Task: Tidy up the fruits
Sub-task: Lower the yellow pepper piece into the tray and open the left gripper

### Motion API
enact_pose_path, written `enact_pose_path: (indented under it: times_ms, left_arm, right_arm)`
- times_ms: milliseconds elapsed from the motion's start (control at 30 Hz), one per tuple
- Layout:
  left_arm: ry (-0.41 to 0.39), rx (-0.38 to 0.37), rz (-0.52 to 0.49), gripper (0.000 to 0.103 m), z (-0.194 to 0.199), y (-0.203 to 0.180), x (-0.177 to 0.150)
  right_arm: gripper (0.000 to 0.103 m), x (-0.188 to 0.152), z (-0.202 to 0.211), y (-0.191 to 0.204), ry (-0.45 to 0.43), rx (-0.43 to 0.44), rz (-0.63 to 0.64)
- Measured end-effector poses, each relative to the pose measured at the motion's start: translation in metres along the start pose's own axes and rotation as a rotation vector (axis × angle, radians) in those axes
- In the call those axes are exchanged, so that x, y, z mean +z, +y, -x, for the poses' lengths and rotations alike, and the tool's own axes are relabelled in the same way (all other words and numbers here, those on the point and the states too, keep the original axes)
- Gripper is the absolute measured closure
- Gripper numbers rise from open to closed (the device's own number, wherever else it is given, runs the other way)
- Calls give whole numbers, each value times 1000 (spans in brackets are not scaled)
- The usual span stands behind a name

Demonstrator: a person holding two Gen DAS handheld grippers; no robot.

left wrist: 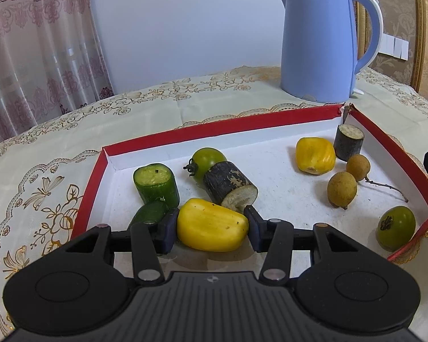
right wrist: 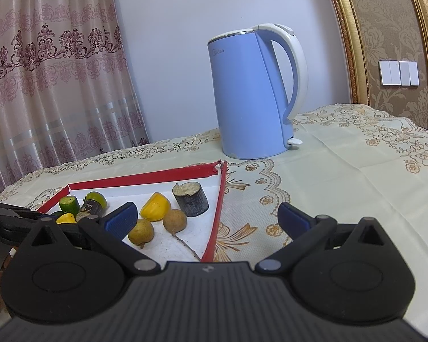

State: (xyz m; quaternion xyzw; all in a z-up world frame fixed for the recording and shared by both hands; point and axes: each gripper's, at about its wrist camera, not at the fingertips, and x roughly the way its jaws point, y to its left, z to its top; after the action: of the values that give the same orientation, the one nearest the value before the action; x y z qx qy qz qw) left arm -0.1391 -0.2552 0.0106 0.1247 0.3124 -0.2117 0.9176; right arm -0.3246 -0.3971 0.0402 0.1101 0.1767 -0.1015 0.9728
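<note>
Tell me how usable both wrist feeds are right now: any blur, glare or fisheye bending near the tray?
Left wrist view: sharp, evenly lit, soft shadows; the yellow fruit chunk between the left gripper pads is crisp, and the red-rimmed white tray edges bow. Right wrist view: also sharp, no glare; the gold wall frame curves strongly and corners go dark; the right gripper stands open.

Cucumber piece [left wrist: 149, 212] behind left fingers [left wrist: 165, 229]
</note>
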Motion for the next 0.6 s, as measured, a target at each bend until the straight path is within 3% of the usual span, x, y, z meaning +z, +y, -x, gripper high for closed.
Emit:
enact_pose_path:
  times_ms: [600]
  left_arm:
    - [-16,-42,-29,56,4,6,-5]
  right_arm:
    - [0,-2,-1,0,-1,1,-8]
